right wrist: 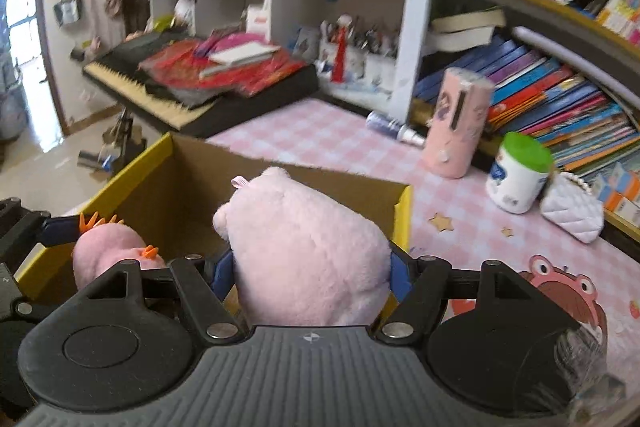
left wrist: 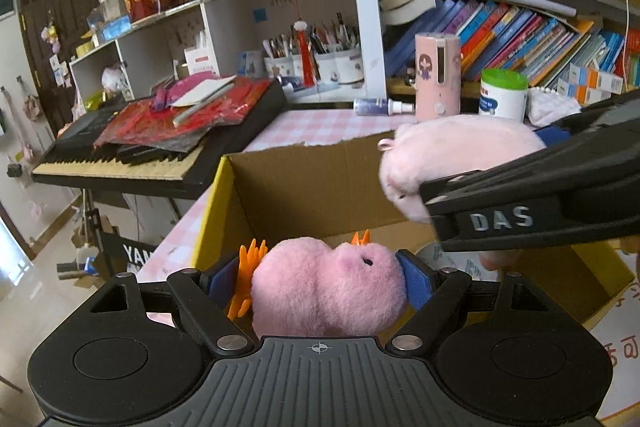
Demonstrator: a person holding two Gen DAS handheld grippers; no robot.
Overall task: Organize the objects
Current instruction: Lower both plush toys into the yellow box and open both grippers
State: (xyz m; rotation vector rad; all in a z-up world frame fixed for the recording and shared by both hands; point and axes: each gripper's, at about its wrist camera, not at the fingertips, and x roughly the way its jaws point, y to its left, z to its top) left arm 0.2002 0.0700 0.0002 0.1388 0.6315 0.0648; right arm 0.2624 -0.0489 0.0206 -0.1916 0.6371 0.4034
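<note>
Both tongs are loaded. On my left tongs (left wrist: 326,285) the blue pads (left wrist: 414,277) are pressed into a pink plush with orange spikes (left wrist: 328,291), pinching it from either side; the orange fringe pokes out past the left pad. My right tongs (right wrist: 310,269) are pinching a paler pink plush (right wrist: 308,251), a rounder toy with a small ribbon loop on its far end.

From the left wrist view, both toys sit over the open cardboard box (left wrist: 304,183), which has yellow outer walls and brown inside faces. The spiky plush is at the near edge of the opening; the paler plush (left wrist: 452,163) is held higher, above the right part of the box, with the black body of the right tongs crossing in front of it. In the right wrist view the spiky plush (right wrist: 108,251) shows to the left, just beside the paler one, both above the box (right wrist: 192,187).

The box stands on the table (right wrist: 316,143), which has a pink checked cover. Far right on it stand a pink cylinder (right wrist: 460,123), a white tub with a green lid (right wrist: 518,173) and a small white quilted purse (right wrist: 572,213). Beyond the box's far left corner a keyboard (left wrist: 132,147) carries red papers. Shelves of books (left wrist: 520,43) fill the far right.
</note>
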